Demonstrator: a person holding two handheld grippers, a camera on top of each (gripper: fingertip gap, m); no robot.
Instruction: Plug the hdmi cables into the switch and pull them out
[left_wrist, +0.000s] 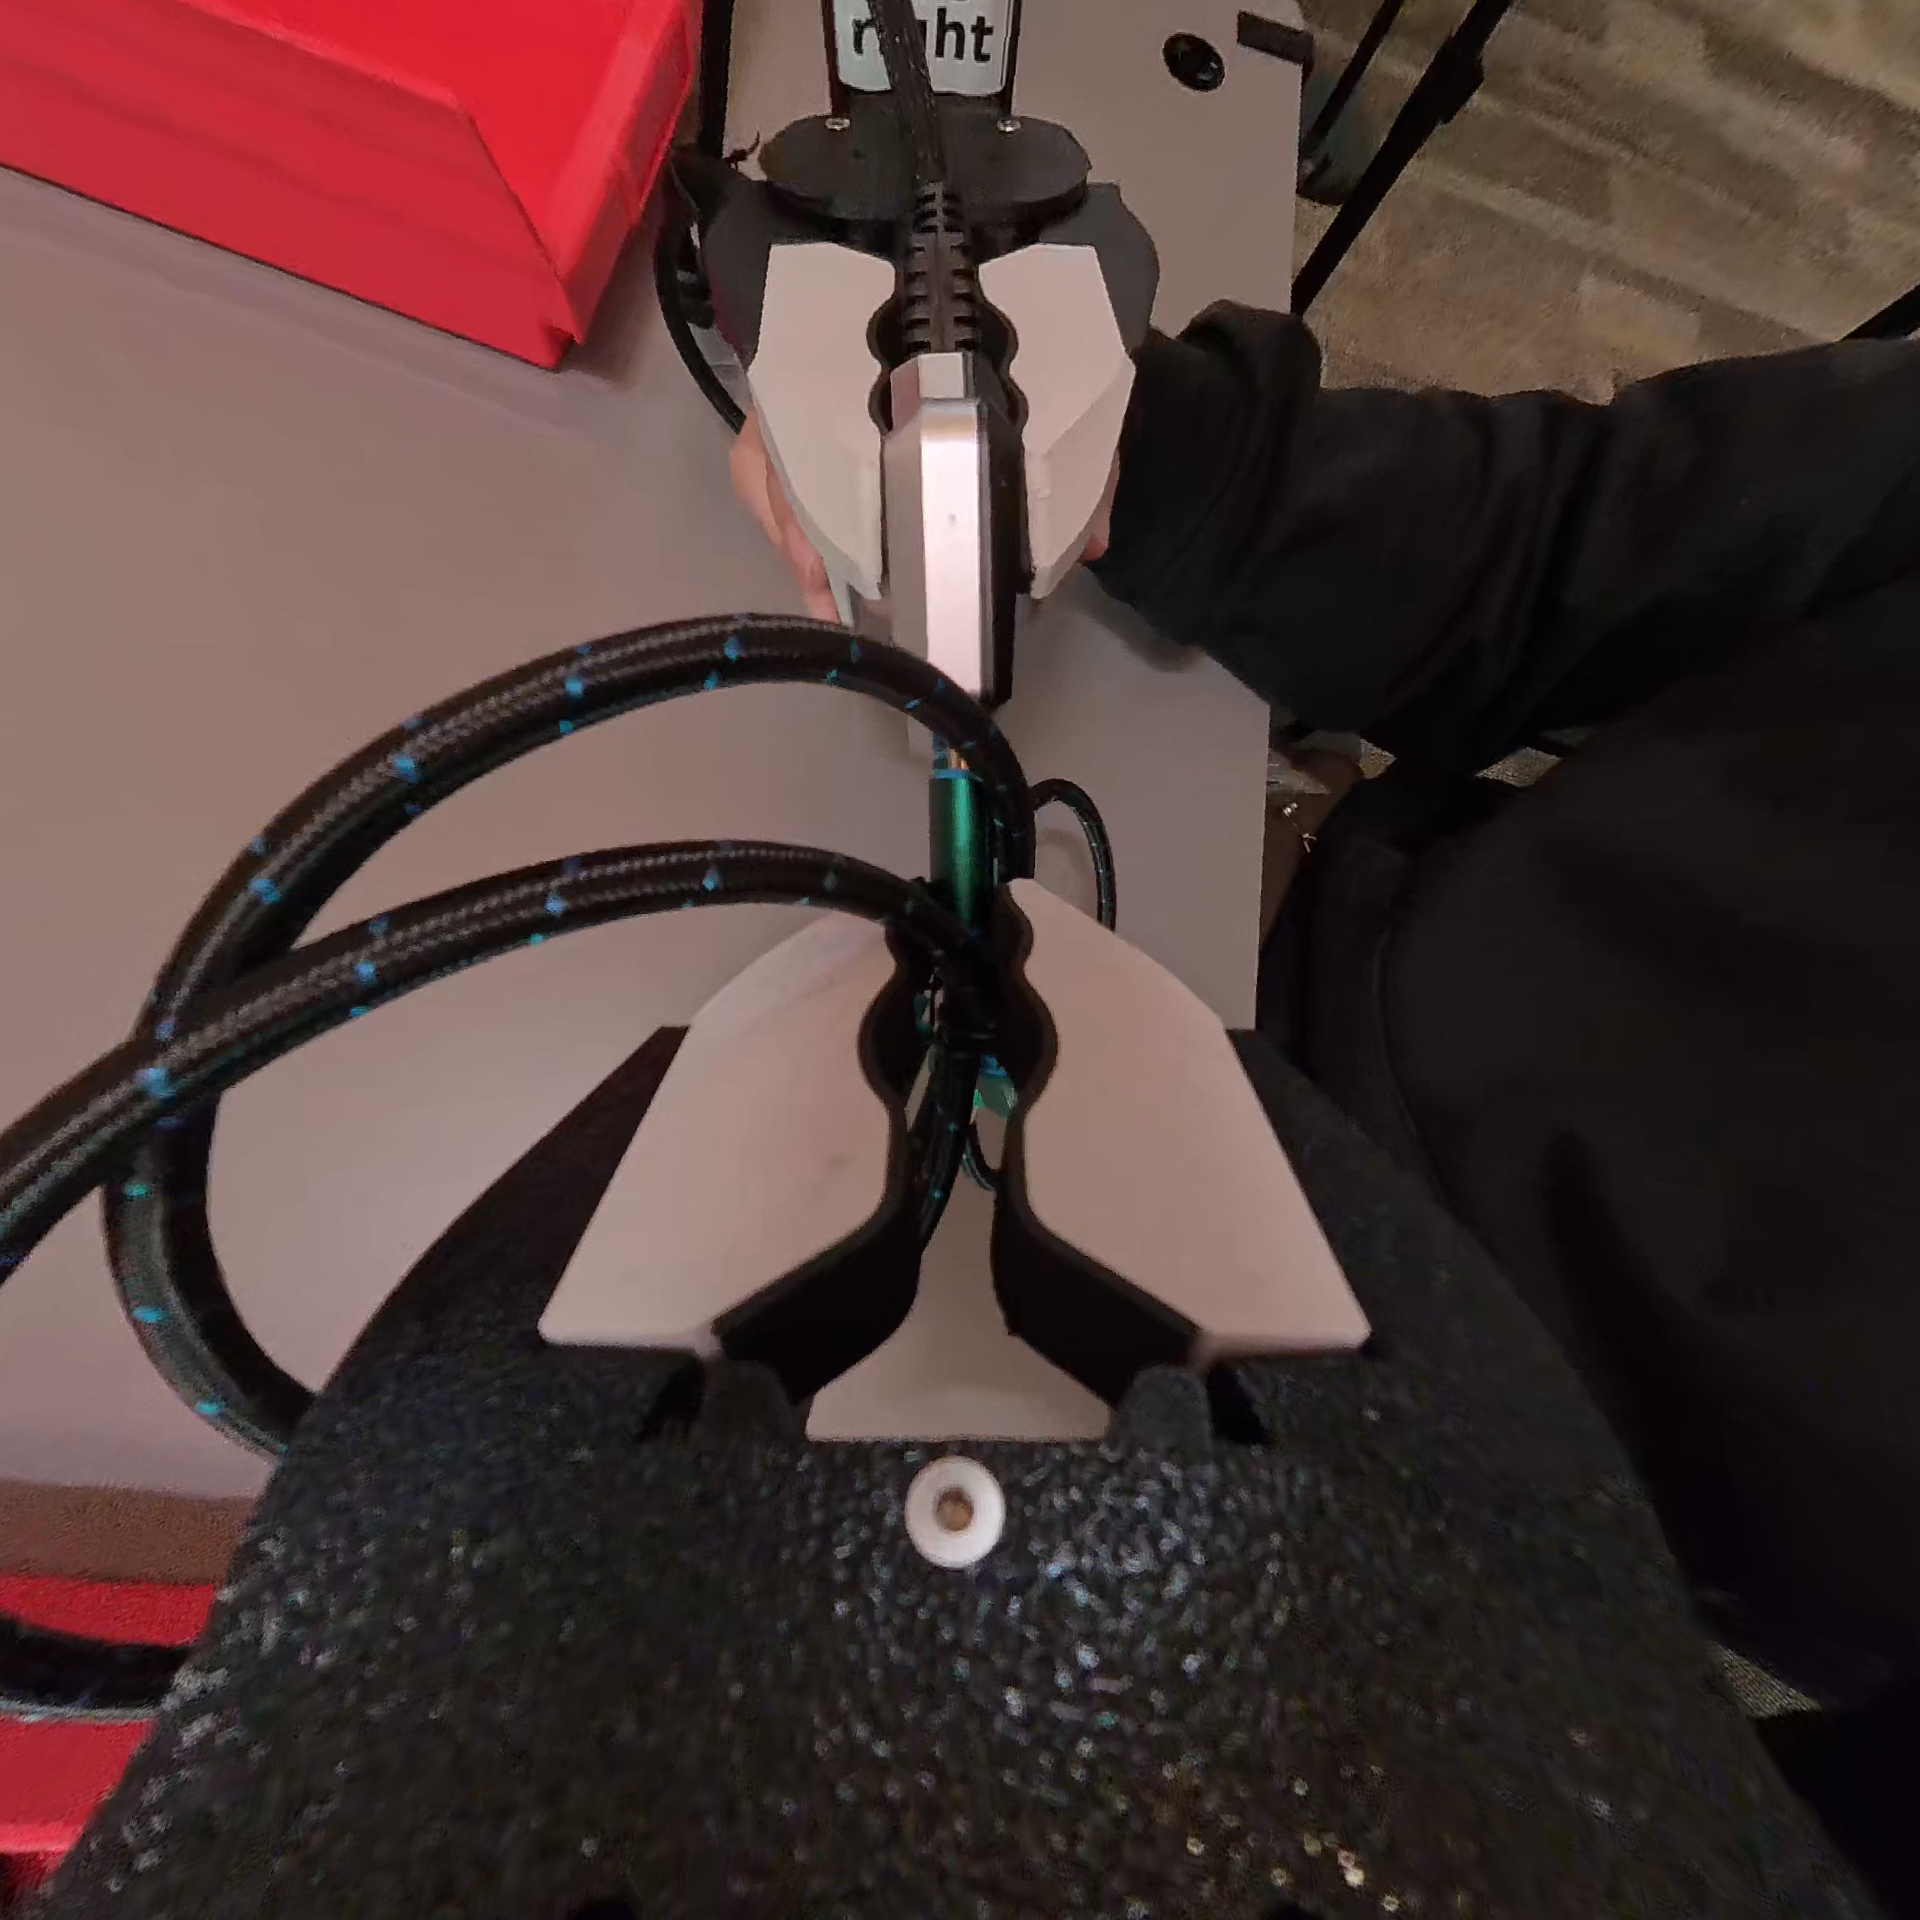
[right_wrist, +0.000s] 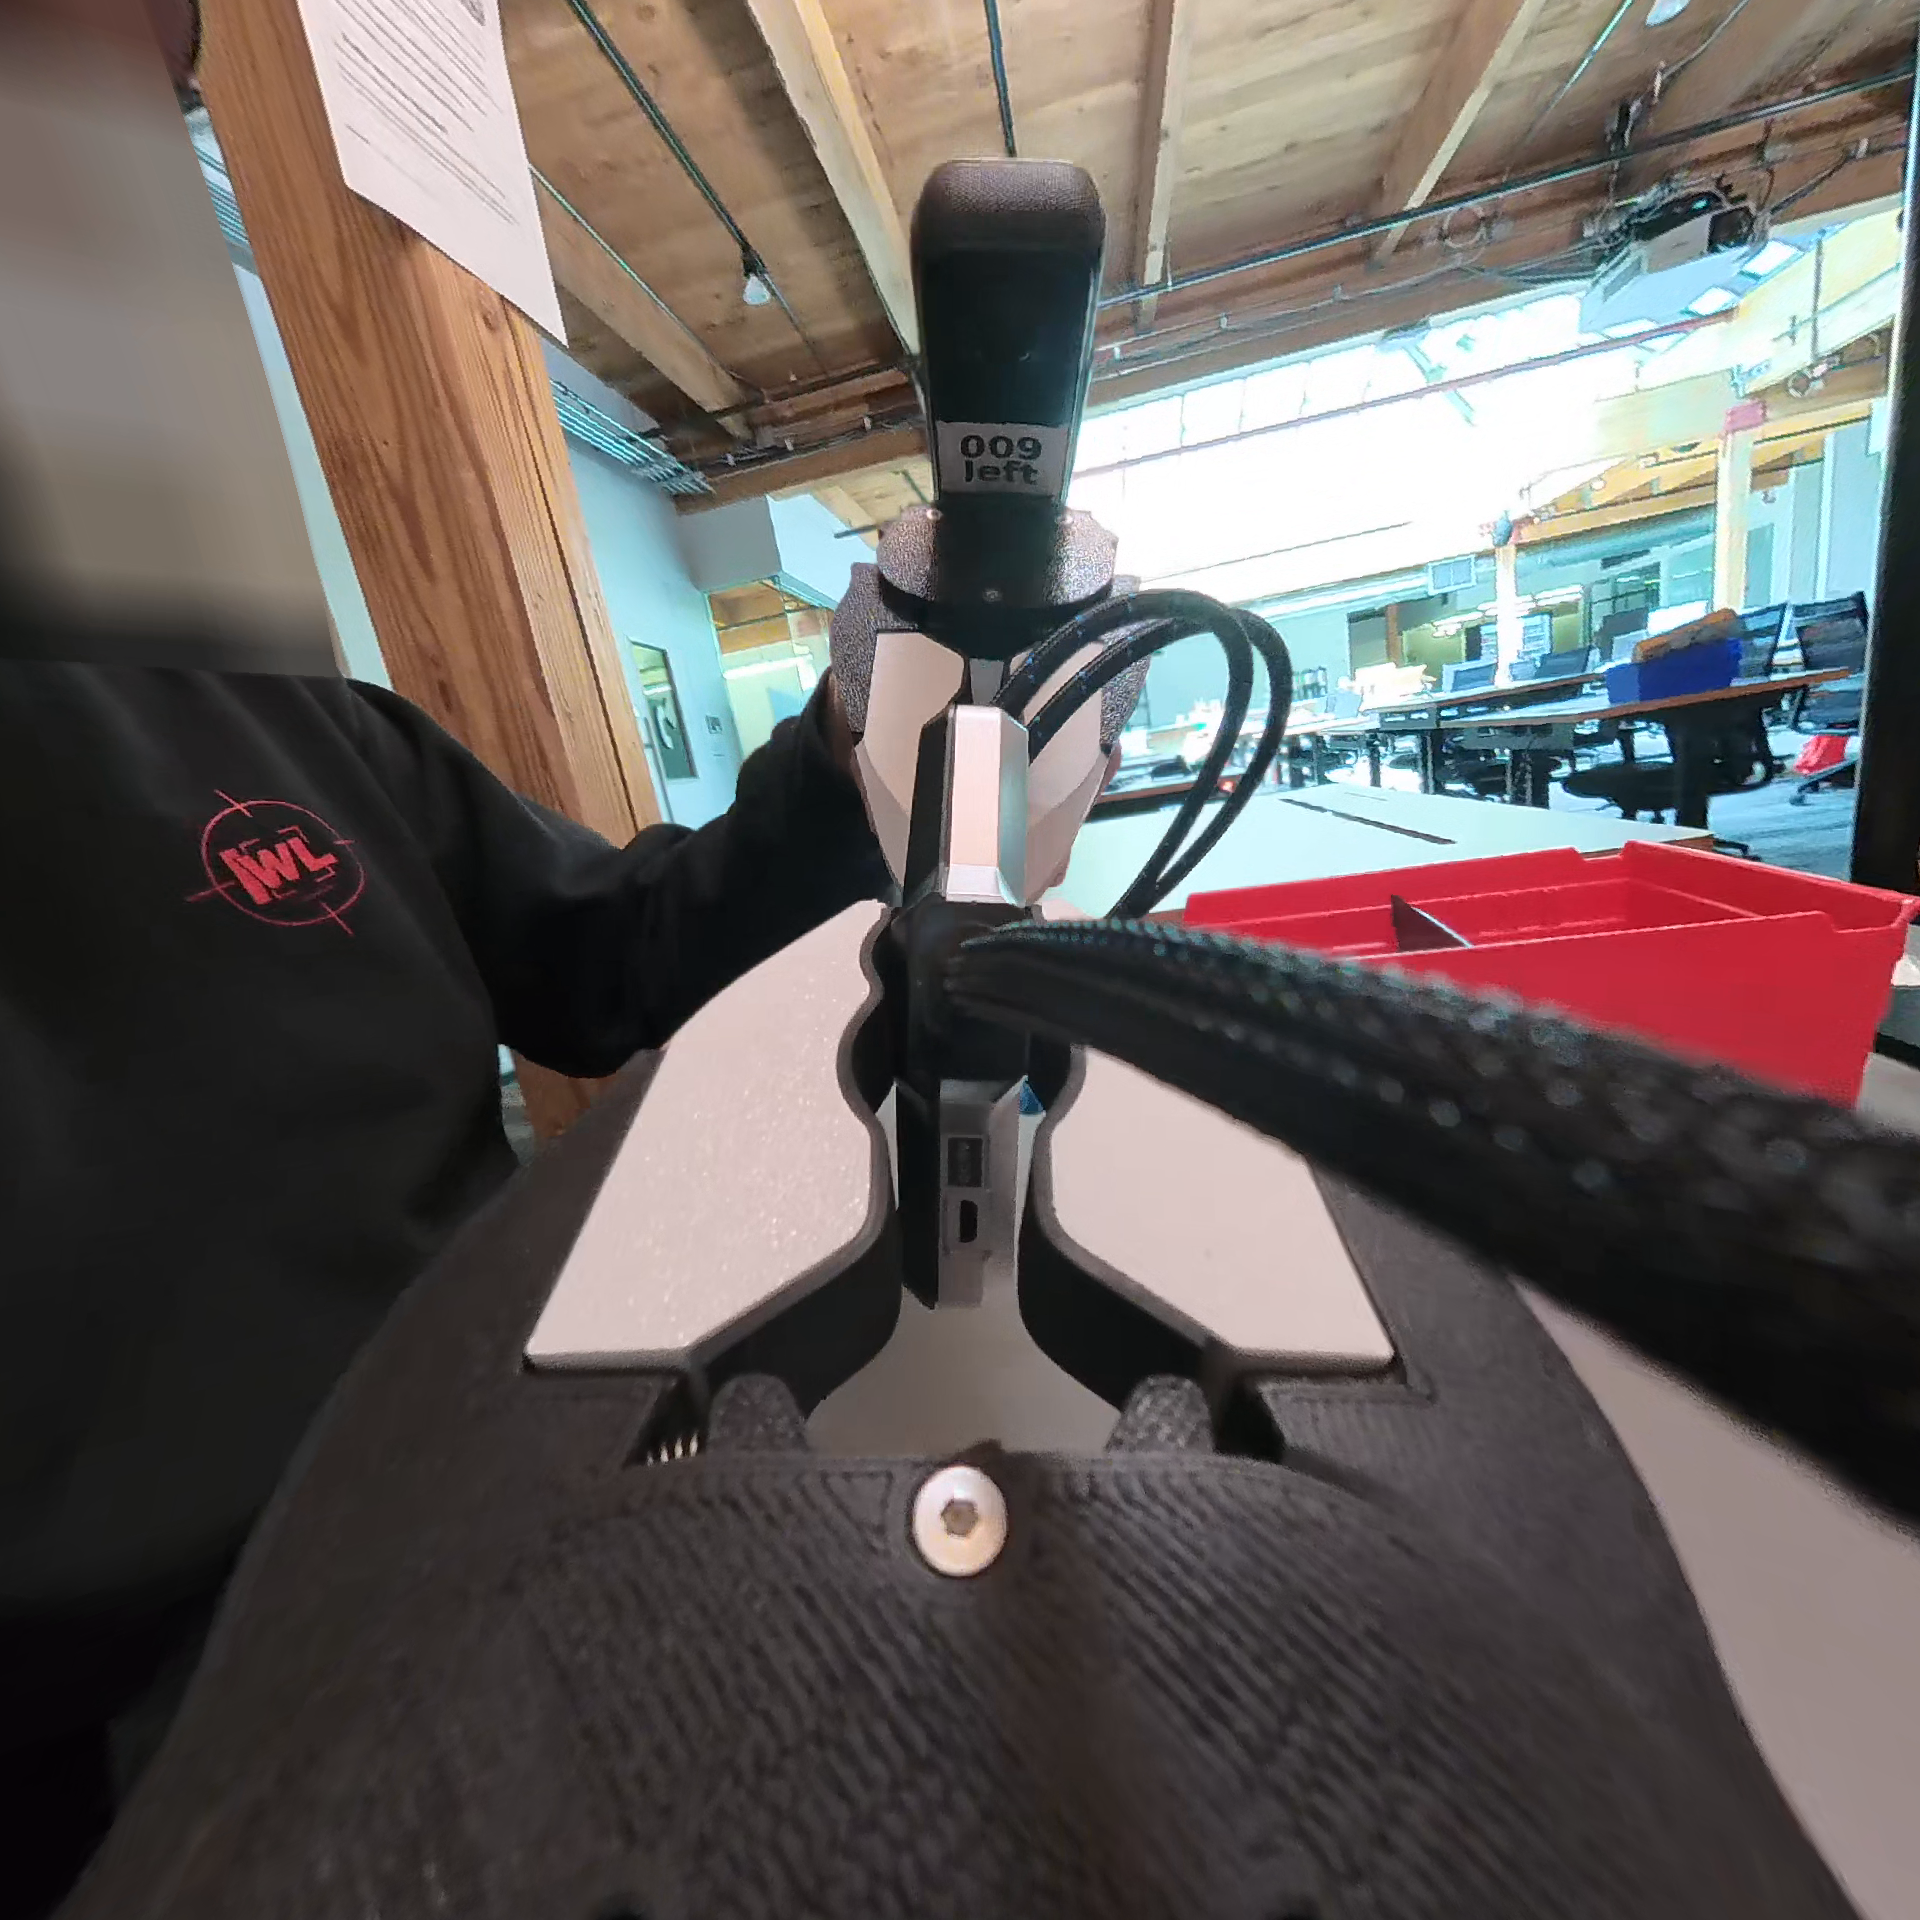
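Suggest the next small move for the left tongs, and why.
Probably push the left tongs straight along the HDMI switch axis to seat the green HDMI plug. A bit of metal tip seems to show between plug and switch, both are in line, and the right tongs clamp the switch.

left gripper (left_wrist: 961, 997): fingers clamped | right gripper (right_wrist: 961, 1039): fingers clamped, facing left
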